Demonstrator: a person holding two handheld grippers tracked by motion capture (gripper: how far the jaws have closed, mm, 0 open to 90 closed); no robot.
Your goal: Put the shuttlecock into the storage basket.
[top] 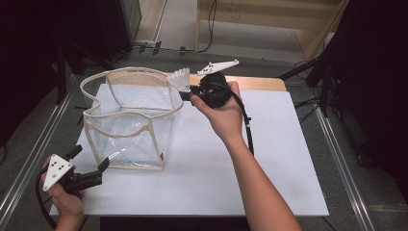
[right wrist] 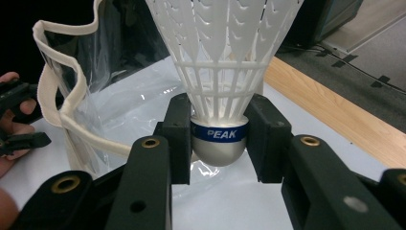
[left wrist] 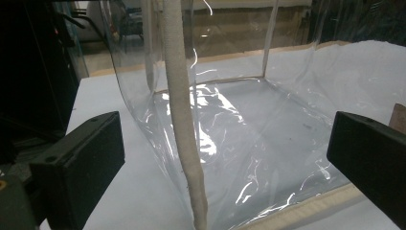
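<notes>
White tabletop is being used as the work surface, with a clear bag standing on it. A shuttlecock is being gripped at its cork base by the right gripper, clenched, at the bag's rim. The left gripper is being held released around the bag's corner seam. With the soft rim sagging inward, the shuttlecock's skirt is judged likely to be caught there and dropped outside.
</notes>
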